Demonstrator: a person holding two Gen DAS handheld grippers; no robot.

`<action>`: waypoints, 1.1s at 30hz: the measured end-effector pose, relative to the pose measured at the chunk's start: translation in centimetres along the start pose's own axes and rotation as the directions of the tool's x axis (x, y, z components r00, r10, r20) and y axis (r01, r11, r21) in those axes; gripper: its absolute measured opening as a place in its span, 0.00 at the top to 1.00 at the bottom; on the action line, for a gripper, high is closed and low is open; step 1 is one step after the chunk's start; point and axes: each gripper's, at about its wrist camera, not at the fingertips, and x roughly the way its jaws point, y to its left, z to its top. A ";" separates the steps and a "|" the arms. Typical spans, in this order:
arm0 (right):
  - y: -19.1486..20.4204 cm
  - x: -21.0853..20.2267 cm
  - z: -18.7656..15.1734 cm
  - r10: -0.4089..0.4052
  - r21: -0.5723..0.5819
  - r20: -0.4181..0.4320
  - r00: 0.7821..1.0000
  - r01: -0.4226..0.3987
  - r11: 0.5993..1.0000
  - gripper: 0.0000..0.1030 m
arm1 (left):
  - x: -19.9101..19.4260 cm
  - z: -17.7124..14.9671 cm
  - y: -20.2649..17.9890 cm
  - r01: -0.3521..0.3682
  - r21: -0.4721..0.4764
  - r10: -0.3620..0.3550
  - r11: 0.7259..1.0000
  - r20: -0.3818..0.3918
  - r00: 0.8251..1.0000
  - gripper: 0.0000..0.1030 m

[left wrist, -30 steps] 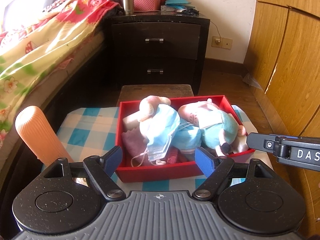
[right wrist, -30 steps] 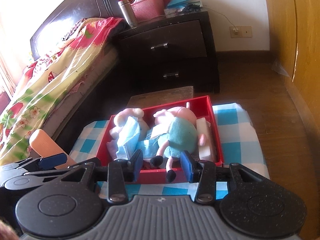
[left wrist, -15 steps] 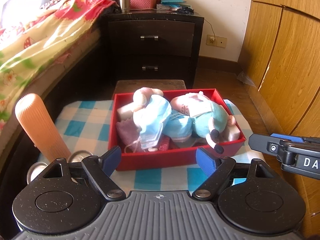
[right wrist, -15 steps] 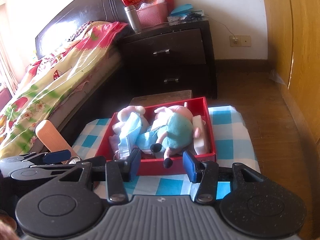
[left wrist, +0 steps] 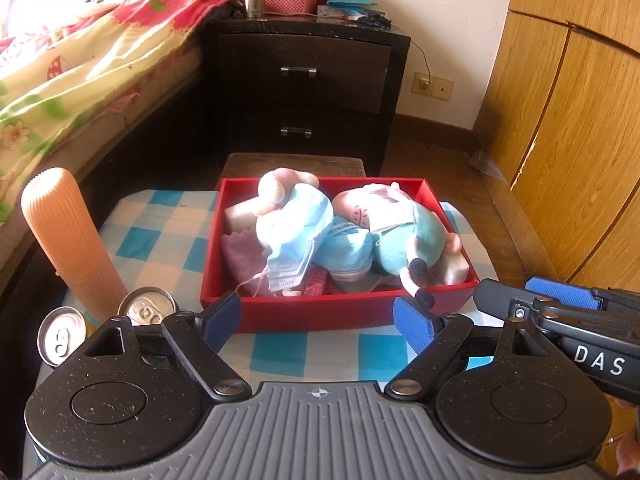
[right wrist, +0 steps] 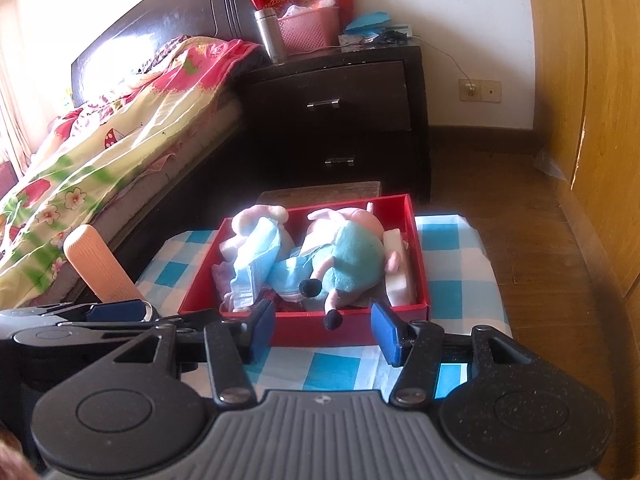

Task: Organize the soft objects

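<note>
— Where are the soft things?

— Piled in the red box (left wrist: 340,314) on the checked tabletop (left wrist: 160,236): two plush toys (left wrist: 404,236), face masks (left wrist: 296,236), a cloth.

— Why are your tools back here?

— Both empty, I judge the packing done. My left tool (left wrist: 318,314) gapes wide, the right tool (right wrist: 324,330) likewise. The hard cans (left wrist: 148,306) stay outside.

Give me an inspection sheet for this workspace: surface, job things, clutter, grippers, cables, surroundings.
Surface: blue-checked cloth over a small table.
Job's things: red box holds two plush toys, face masks, purple cloth, white blocks; one toy foot overhangs the front rim.
Clutter: orange ribbed cylinder, two cans left of the box.
Grippers: left gripper and right gripper open, empty, short of the box.
Cables: cord from nightstand to wall socket.
Surroundings: bed, nightstand, wooden wardrobe.
</note>
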 end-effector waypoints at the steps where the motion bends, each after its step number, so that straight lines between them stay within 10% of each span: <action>1: 0.0 0.0 0.0 -0.002 0.000 0.003 1.000 0.002 1.000 0.70 | -0.1 0.0 0.0 -0.003 0.000 0.003 1.000 0.004 1.000 0.21; 27: -0.6 -0.5 0.0 0.015 0.031 0.039 0.999 -0.016 0.999 0.69 | -0.9 0.1 -0.3 -0.011 0.004 0.011 1.000 0.042 0.999 0.21; 33: -0.7 -0.7 0.0 0.021 0.034 0.048 0.999 -0.023 0.999 0.69 | -0.7 0.1 0.1 -0.023 -0.017 0.024 1.000 0.046 0.999 0.08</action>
